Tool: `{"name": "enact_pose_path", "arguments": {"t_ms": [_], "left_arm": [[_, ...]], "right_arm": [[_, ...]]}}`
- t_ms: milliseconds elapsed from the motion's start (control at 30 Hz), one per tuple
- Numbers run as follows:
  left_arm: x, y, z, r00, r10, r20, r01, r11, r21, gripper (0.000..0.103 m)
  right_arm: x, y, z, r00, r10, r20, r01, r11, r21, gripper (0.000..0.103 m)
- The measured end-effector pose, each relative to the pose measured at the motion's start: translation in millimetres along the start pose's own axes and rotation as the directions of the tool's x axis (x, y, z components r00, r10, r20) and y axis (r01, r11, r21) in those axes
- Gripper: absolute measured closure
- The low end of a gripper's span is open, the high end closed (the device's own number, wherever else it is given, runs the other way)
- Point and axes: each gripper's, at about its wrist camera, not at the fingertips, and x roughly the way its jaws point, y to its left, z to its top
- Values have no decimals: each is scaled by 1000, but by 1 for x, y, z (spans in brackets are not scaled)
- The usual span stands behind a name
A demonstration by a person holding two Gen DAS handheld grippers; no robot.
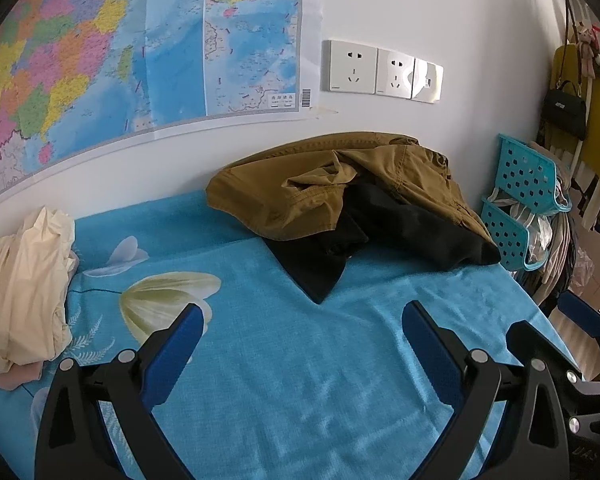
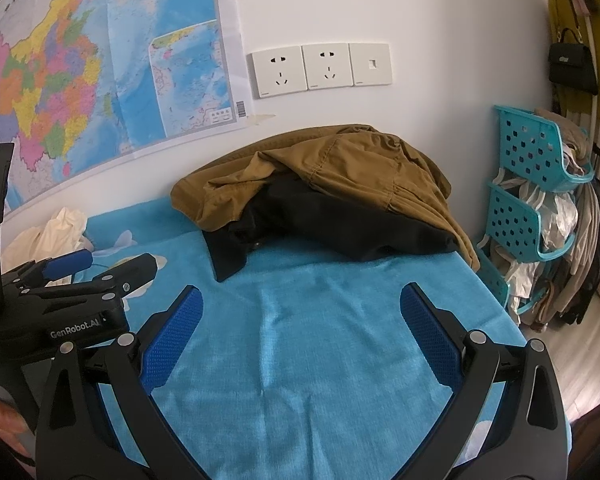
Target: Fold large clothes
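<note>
Left wrist view looks along the bed (image 1: 300,360), with its blue flowered sheet, toward a heap of clothes at 12 o'clock: a brown garment (image 1: 340,184) lies rumpled over a black garment (image 1: 380,236), both pushed up against the wall, which probably keeps the near stretch of sheet bare as a folding area. One pointed black corner trails toward the camera, the easiest edge to reach. The left gripper (image 1: 300,344) hovers above the sheet with its blue fingers (image 1: 180,356) spread wide and nothing between them. At 9 o'clock a cream cloth (image 1: 24,288) sits bunched, set aside from the heap.

Right wrist view shows the right gripper (image 2: 300,336) likewise spread and empty, aimed at the same pile, so both seem posed to reach in together. Turquoise baskets (image 2: 532,184) at 2 o'clock hold other items. No folding looks started yet.
</note>
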Motion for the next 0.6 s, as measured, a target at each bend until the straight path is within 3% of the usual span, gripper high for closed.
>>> {"name": "enact_pose_path", "arguments": {"t_ms": [600], "left_arm": [[4,1,1,1000,3,-9,-3,1000,-5,6]], "right_arm": [[3,2,4,1000,6,-10,-6,1000,-11,5]]}}
